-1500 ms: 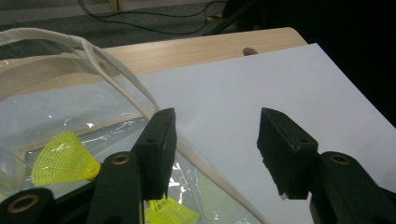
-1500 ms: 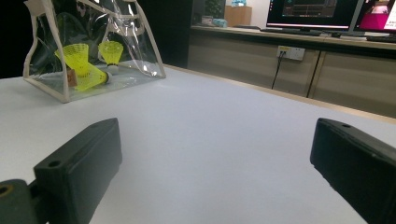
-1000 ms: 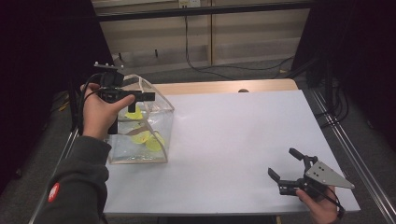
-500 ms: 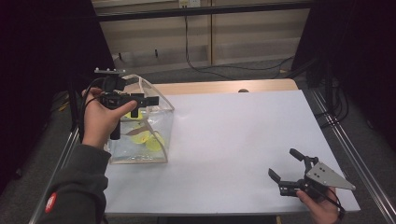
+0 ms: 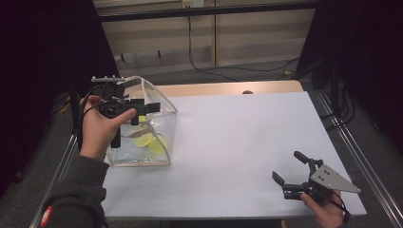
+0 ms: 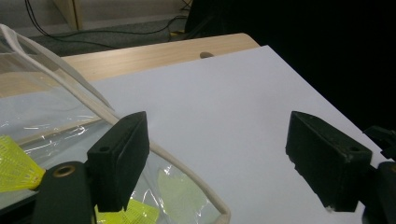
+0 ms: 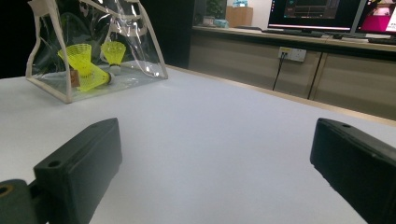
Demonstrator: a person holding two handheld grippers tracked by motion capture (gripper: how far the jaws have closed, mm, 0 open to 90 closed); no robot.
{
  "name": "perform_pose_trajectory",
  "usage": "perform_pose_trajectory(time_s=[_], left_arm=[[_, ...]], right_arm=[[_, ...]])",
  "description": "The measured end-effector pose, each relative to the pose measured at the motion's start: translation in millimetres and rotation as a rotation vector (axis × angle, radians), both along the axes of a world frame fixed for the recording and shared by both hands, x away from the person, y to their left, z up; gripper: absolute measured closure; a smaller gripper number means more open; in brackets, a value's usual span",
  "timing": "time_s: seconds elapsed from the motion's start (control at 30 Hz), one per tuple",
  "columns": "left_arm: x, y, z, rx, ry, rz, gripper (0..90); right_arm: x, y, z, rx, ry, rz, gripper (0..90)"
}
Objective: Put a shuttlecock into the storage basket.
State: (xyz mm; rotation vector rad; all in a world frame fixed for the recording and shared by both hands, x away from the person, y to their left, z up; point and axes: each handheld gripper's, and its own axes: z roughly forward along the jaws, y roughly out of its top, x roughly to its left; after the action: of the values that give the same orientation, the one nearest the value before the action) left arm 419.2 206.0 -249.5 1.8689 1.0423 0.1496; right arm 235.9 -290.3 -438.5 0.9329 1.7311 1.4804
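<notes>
White table (image 5: 237, 142) — clear bag (image 5: 161, 142) just beneath the parted left claw (image 5: 142, 110).

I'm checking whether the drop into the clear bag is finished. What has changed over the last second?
The left gripper, above the clear bag, has just been opening its jaws, with nothing between them; the hand barely shifted. The yellow shuttlecocks lie inside the bag as before. The right gripper rests open at the near right of the white table, unmoved.
</notes>
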Motion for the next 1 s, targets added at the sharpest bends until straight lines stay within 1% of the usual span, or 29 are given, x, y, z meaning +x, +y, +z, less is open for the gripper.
perform_pose_trajectory(time_s=[0.07,0.1,0.13,0.2,0.3,0.4,0.5,0.77,0.83,0.9,0.97,1.0], left_arm=[[-1.8,0.5,-0.4,-0.012,-0.008,-0.002,20.2],[-2.7,0.5,-0.6,-0.012,-0.006,-0.007,19.6],[-3.5,0.2,-1.0,-0.013,-0.013,-0.006,18.5],[-5.0,0.2,-1.6,-0.012,-0.02,-0.018,16.3],[-7.6,-0.2,-2.0,-0.007,-0.026,-0.033,15.2],[-10.3,-0.6,-1.6,-0.011,-0.034,-0.04,14.0],[-12.4,-1.6,-2.1,-0.018,-0.037,-0.046,13.5],[-20.0,-6.7,-3.7,-0.022,-0.041,-0.087,12.5],[-22.0,-7.8,-3.6,-0.032,-0.043,-0.098,12.3],[-24.2,-9.2,-3.5,-0.034,-0.049,-0.098,12.4],[-26.5,-10.3,-3.5,-0.039,-0.048,-0.108,12.5],[-27.4,-10.5,-3.5,-0.034,-0.051,-0.113,12.7]], right_arm=[[0.3,0.4,0.1,0.0,-0.002,0.003,2.0],[0.2,0.7,0.3,-0.001,0.001,0.003,2.0],[0.3,0.9,0.2,-0.003,0.001,0.004,2.0],[0.3,1.3,-0.1,-0.002,0.001,0.004,2.0],[0.0,0.9,0.0,-0.003,0.002,0.004,2.0],[-0.1,0.5,-0.2,-0.001,0.002,0.004,2.0],[0.0,0.4,-0.3,0.0,0.0,0.003,2.0],[-0.2,0.5,-0.3,0.001,0.001,0.004,2.0],[-0.3,0.4,-0.5,0.001,0.002,0.003,2.0],[-0.3,0.5,-0.4,0.001,0.002,0.003,2.0],[-0.1,0.4,-0.5,0.0,0.002,0.003,2.0],[-0.1,0.4,-0.5,0.0,0.003,0.003,2.0]])
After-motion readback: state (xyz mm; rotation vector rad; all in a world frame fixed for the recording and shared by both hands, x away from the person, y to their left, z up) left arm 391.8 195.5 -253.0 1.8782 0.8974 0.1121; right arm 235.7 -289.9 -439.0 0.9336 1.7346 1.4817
